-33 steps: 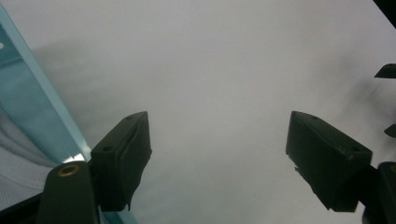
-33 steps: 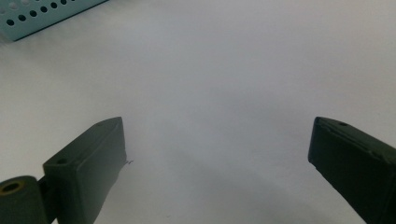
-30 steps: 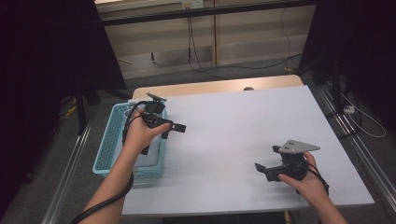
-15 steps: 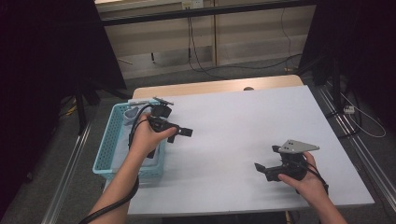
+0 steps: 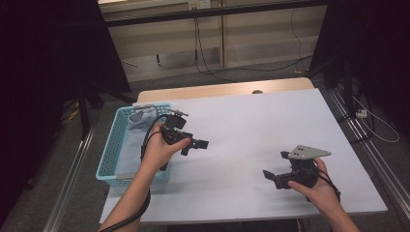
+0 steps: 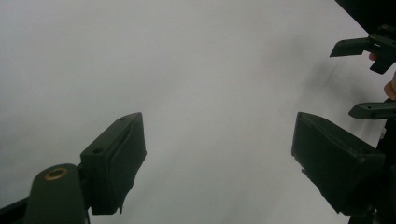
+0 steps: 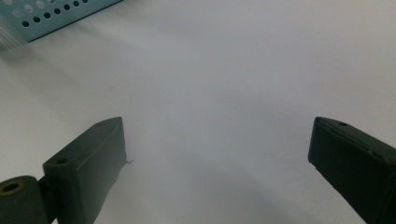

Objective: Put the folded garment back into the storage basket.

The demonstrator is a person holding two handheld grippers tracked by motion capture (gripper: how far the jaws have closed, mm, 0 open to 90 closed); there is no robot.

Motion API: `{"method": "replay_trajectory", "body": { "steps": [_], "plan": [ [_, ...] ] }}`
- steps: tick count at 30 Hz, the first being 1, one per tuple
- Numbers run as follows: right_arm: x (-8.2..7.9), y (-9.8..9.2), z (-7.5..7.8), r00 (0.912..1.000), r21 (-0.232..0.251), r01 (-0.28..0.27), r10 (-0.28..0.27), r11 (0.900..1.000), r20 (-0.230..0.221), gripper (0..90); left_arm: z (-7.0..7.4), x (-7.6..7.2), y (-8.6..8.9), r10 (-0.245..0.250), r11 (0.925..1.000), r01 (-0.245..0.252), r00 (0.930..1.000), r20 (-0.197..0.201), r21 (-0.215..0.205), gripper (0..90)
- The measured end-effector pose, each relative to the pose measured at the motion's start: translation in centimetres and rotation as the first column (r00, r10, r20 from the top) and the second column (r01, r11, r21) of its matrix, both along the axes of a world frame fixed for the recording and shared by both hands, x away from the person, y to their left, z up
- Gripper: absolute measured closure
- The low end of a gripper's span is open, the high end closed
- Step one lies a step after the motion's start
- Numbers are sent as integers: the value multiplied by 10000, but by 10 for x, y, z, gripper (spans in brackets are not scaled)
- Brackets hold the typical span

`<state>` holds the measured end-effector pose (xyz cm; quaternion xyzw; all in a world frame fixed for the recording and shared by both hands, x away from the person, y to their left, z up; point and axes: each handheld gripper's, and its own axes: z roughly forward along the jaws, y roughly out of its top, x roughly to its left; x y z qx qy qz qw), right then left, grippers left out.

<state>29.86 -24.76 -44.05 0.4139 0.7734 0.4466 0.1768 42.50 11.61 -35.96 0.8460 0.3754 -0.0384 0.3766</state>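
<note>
Grey cloth point(image 5: 140, 126) lies in the blue basket point(image 5: 109, 153) at the table's point(image 5: 251, 125) nine o'clock edge. Left tongs point(image 5: 197, 144), just opening, and right tongs point(image 5: 270, 175) gape empty.

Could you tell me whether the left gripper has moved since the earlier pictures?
Yes. The left gripper has shifted from over the blue basket rightward onto the white table, fingers open and empty.

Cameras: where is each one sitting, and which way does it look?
High view: above the person's side, looking forward and down at the table; forearms, left gripper and right gripper show.
Left gripper view: rides that gripper, faces the tabletop between its open jaws.
Right gripper view: rides that gripper, faces the table; open jaws.
Shared: the basket shows in the high and right gripper views.
</note>
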Motion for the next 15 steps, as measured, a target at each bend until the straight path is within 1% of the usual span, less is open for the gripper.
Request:
{"method": "replay_trajectory", "body": {
  "steps": [2,3,4,5,6,7,9,12,14,15],
  "plan": [
    [0,1,-1,9999,-80,-39,38,10000,-96,40,-1,-3,-1,-56,10000,56,9999,96,-70,168],
    [0,1,-2,9999,-101,-52,51,9999,-137,41,-2,-4,-1,-170,9999,170,9997,190,2,168],
    [0,1,-2,9998,-173,-57,55,9998,-167,41,-3,-6,-2,-177,9998,178,9996,219,-30,165],
    [0,1,-2,9998,-218,-55,51,9997,-197,40,-3,-7,-3,-258,9997,257,9993,270,29,159],
    [0,1,-3,9997,-191,-17,13,9998,-258,41,-4,-9,-4,-293,9996,292,9991,308,21,158],
    [-1,1,-3,9995,-126,11,-15,9999,-321,41,-5,-10,-5,-311,9995,312,9990,309,-24,158],
    [-2,-1,-3,9990,-145,82,-88,9999,-443,40,-8,-14,-6,-395,9992,397,9987,335,-49,158],
    [-5,-4,-3,9988,-224,66,-77,9997,-481,40,-11,-20,-9,-522,9986,521,9980,359,44,154],
    [-7,-6,-3,9987,-228,18,-29,9997,-518,39,-12,-24,-9,-722,9974,721,9961,498,28,154],
    [-8,-7,-3,9988,-250,25,-37,9997,-495,39,-13,-26,-9,-854,9963,860,9949,531,-81,150]
  ]
}}
